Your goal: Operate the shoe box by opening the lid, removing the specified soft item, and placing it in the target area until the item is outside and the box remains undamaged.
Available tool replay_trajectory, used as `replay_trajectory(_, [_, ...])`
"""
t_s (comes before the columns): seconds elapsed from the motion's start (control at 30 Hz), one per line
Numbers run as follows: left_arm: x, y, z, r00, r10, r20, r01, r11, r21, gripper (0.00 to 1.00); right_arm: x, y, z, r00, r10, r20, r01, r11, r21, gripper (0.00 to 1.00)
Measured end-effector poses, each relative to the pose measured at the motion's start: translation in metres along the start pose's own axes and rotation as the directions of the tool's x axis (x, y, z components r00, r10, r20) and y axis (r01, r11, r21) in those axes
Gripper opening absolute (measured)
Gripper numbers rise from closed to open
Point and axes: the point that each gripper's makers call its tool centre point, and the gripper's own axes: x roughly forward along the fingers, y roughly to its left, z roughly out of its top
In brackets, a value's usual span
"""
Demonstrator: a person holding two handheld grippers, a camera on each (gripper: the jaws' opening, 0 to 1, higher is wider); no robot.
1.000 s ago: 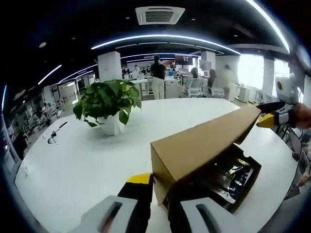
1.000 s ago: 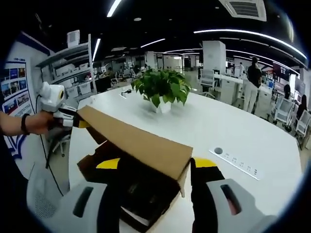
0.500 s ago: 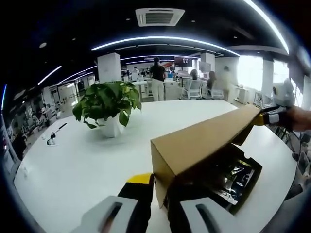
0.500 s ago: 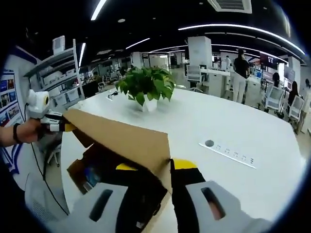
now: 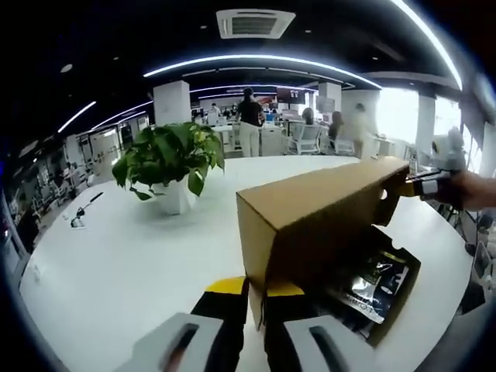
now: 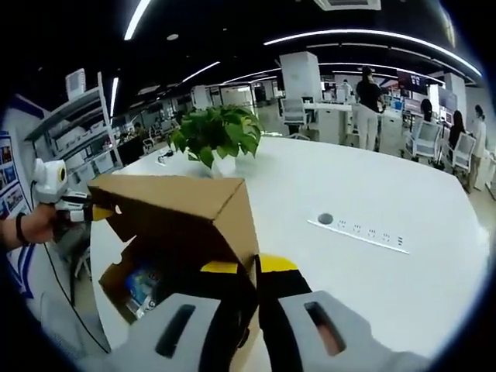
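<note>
both grippers, left gripper [image 5: 256, 298] and right gripper [image 6: 249, 271], pinch the cardboard lid [image 5: 318, 213] tight between their fingers; lid-opening step; next, tip it right back.

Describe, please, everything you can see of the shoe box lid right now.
The lid is plain brown cardboard, matte, with folded side flaps and a notched corner flap. It is raised and tilted above the open shoe box, whose dark inside holds a glossy packet. The left gripper pinches one end wall; the right gripper pinches the opposite end. No tear shows.
</note>
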Motion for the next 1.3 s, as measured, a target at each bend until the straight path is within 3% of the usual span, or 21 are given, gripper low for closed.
replay_trajectory(0.63, [0.019, 0.009, -0.010, 1.000, -0.002, -0.025, 0.002, 1.000, -0.019, 0.04, 0.024, -0.015, -0.005, 1.000, -0.020, -0.010, 0.020, 0.998, 0.066, 0.01])
replay_trajectory(1.13, [0.033, 0.012, -0.024, 0.999, -0.002, -0.048, 0.000, 0.999, -0.051, 0.03, 0.042, -0.023, -0.017, 0.999, -0.026, -0.026, 0.029, 0.995, 0.096, 0.00])
replay_trajectory(1.3, [0.037, 0.013, -0.029, 0.998, -0.005, -0.060, 0.001, 0.998, -0.055, 0.03, 0.049, -0.025, -0.028, 0.998, -0.022, -0.062, 0.028, 0.995, 0.097, 0.00])
